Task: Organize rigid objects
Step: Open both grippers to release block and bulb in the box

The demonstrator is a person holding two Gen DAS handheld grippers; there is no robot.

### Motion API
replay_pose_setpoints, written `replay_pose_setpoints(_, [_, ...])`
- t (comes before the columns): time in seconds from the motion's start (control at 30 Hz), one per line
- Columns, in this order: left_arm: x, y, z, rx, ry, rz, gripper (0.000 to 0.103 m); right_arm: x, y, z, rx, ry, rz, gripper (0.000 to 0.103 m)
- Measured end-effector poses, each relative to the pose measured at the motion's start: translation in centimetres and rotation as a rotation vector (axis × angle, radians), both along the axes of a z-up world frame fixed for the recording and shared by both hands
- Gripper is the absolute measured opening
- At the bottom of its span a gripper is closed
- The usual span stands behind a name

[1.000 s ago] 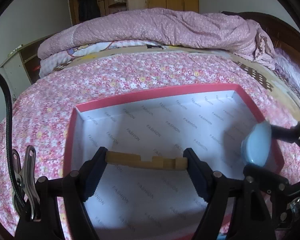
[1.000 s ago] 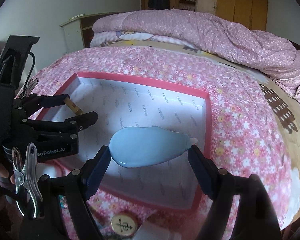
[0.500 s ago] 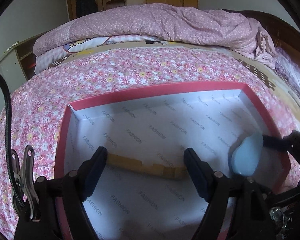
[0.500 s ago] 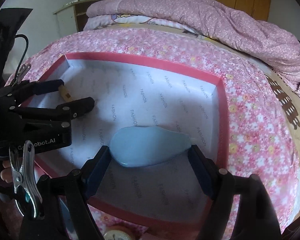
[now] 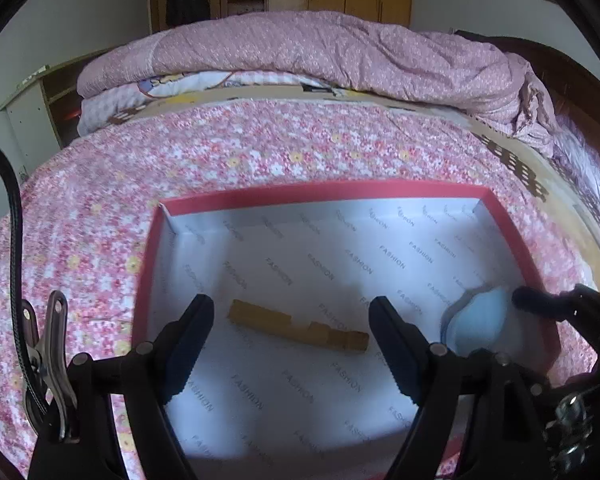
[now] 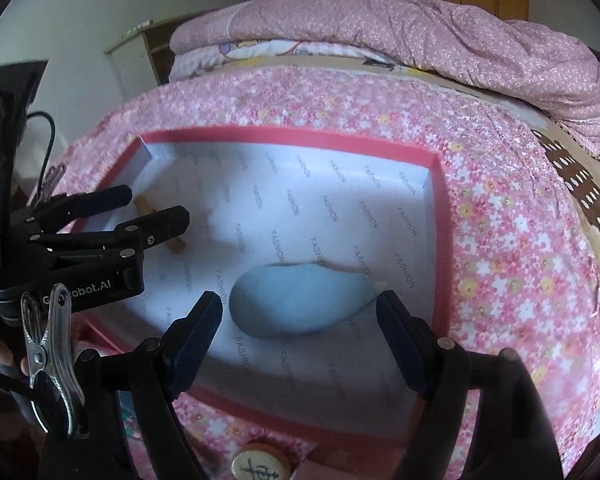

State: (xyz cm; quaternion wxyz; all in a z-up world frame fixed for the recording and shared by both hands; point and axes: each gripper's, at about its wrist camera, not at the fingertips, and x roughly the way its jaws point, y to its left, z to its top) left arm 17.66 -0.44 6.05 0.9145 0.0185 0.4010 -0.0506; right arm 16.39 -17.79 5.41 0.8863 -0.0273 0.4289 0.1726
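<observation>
The wooden block lies on the floor of the red box, whose white lining repeats the word "FASHION". The left gripper stands open around the block without touching it. The right gripper is open too, with the blue oval object lying loose in the box. A round piece with a character sits outside the box's near wall, cut off.

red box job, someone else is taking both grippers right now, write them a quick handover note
Left gripper: open, over the notched wooden block, which lies on the floor of the red box.
Right gripper: open, the pale blue teardrop-shaped piece lies in the box between its jaws.
Done: both pieces are in the box, apart.
Left: lift both grippers clear. A round wooden chess piece sits outside the near wall, probably next.
</observation>
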Motion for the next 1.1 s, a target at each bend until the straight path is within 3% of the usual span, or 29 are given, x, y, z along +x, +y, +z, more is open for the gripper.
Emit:
replay_pose_setpoints(0.57, [-7.1, -1.9, 2.0, 0.091, -0.060, -0.056, 0.083, -6.4, -3.0, 2.2, 0.067, -0.022, -0.021, 0.081])
replay_pose_setpoints(0.9, [-11.0, -2.4, 1.7, 0.008, -0.025, -0.070, 0.083, -11.2, -5.5, 1.9, 0.118, -0.029, -0.048, 0.081])
replay_pose_setpoints(1.1, [-12.4, -2.7, 1.4, 0.018, -0.017, -0.065, 0.083, -13.3, -5.9, 1.1, 0.095, -0.074, -0.054, 0.081])
